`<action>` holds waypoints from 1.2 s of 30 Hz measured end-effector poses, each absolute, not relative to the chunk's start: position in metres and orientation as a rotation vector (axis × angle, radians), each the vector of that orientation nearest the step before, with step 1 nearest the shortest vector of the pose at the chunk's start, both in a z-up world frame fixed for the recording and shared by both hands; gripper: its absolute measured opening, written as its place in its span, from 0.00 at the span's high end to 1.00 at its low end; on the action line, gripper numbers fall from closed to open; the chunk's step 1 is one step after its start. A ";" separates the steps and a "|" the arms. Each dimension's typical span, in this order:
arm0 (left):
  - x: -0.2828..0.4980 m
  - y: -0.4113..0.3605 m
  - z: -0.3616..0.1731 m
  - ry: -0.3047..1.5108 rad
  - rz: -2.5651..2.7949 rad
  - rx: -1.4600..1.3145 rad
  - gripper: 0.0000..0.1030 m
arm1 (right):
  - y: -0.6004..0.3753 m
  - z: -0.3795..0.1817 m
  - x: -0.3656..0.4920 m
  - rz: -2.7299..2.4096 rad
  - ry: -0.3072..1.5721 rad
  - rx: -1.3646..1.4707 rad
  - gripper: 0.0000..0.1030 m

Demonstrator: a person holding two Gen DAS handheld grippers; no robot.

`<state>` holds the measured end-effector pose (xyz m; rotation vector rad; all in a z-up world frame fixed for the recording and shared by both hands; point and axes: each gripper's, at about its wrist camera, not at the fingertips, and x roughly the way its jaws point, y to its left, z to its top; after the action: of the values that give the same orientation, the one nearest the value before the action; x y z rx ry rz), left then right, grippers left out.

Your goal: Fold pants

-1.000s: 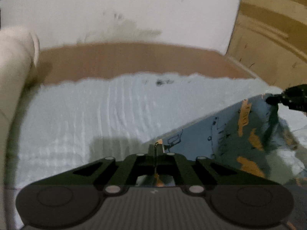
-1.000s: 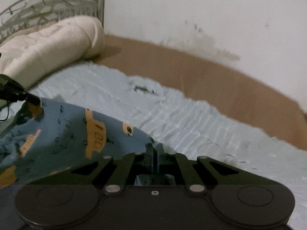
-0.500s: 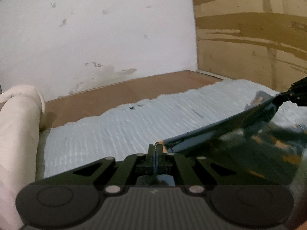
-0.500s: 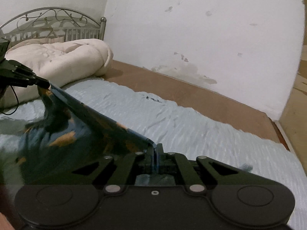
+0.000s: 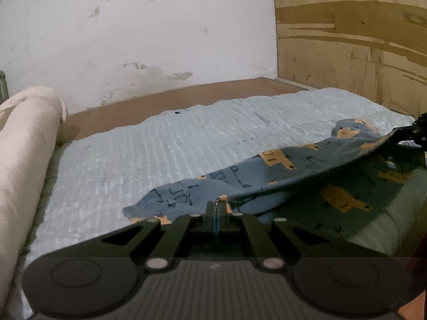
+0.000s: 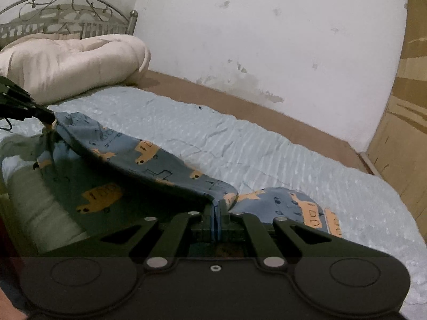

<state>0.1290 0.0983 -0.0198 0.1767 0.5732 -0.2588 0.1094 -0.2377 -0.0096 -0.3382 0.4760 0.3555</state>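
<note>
The pants [image 5: 269, 170] are blue with orange truck prints. They hang stretched between my two grippers above a pale blue bed cover [image 5: 165, 144]. My left gripper [image 5: 216, 204] is shut on one corner of the pants edge. My right gripper [image 6: 216, 206] is shut on the other corner of the pants [image 6: 138, 157]. The far part of the pants lies on the cover; the near part sags below the held edge. In the left wrist view the right gripper [image 5: 400, 132] shows at the far right; in the right wrist view the left gripper [image 6: 49, 118] shows at the far left.
A rolled cream duvet [image 6: 72, 61] lies at the head of the bed by a metal headboard [image 6: 66, 13]. A brown bed-frame strip [image 5: 160, 106] runs along the white wall [image 5: 138, 34]. A wooden panel [image 5: 352, 40] stands at the right.
Both grippers have come down and forward with the pants. The stretched edge has dropped lower, and the far part of the pants now rests on the bed cover.
</note>
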 end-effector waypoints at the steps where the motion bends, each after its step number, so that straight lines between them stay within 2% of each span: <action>1: 0.128 0.101 -0.018 0.567 -0.257 0.193 1.00 | -0.238 -0.007 0.107 0.360 0.469 -0.346 1.00; 8: 0.132 0.097 -0.036 0.647 -0.257 0.280 1.00 | -0.223 -0.018 0.082 0.416 0.499 -0.483 1.00; 15: 0.138 0.097 -0.052 0.699 -0.260 0.231 1.00 | -0.223 -0.046 0.079 0.416 0.583 -0.458 1.00; 18: 0.138 0.100 -0.053 0.718 -0.260 0.177 0.97 | -0.224 -0.046 0.079 0.414 0.585 -0.430 0.96; 19: 0.139 0.101 -0.053 0.726 -0.261 0.150 0.91 | -0.225 -0.045 0.079 0.412 0.582 -0.423 0.92; 20: 0.137 0.102 -0.053 0.732 -0.261 0.131 0.79 | -0.225 -0.045 0.078 0.411 0.581 -0.416 0.88; 21: 0.137 0.102 -0.053 0.737 -0.263 0.116 0.72 | -0.226 -0.044 0.078 0.409 0.577 -0.408 0.87; 22: 0.135 0.101 -0.052 0.737 -0.263 0.106 0.57 | -0.228 -0.042 0.077 0.408 0.575 -0.401 0.83; 23: 0.133 0.099 -0.051 0.736 -0.263 0.102 0.47 | -0.229 -0.041 0.076 0.407 0.575 -0.392 0.74; 24: 0.131 0.096 -0.049 0.737 -0.262 0.100 0.44 | -0.231 -0.040 0.075 0.405 0.570 -0.380 0.69; 25: 0.129 0.092 -0.047 0.736 -0.260 0.097 0.39 | -0.232 -0.038 0.075 0.402 0.564 -0.372 0.60; 26: 0.126 0.087 -0.045 0.734 -0.259 0.090 0.29 | -0.234 -0.036 0.074 0.397 0.555 -0.362 0.50; 27: 0.124 0.082 -0.042 0.729 -0.251 0.082 0.22 | -0.237 -0.033 0.072 0.389 0.545 -0.343 0.45; 28: 0.122 0.076 -0.039 0.716 -0.242 0.074 0.09 | -0.240 -0.030 0.072 0.382 0.537 -0.322 0.34; 29: 0.120 0.069 -0.036 0.701 -0.238 0.066 0.03 | -0.244 -0.027 0.071 0.375 0.527 -0.298 0.25; 32: 0.123 0.044 -0.030 0.681 -0.271 0.040 0.00 | -0.260 -0.017 0.069 0.330 0.495 -0.216 0.08; 36: 0.138 0.001 -0.031 0.691 -0.323 -0.013 0.00 | -0.293 -0.007 0.072 0.245 0.482 -0.131 0.01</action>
<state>0.1380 0.0010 -0.0306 -0.0133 0.6910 -0.3232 0.0717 -0.2931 -0.0074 -0.1307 0.4817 0.2451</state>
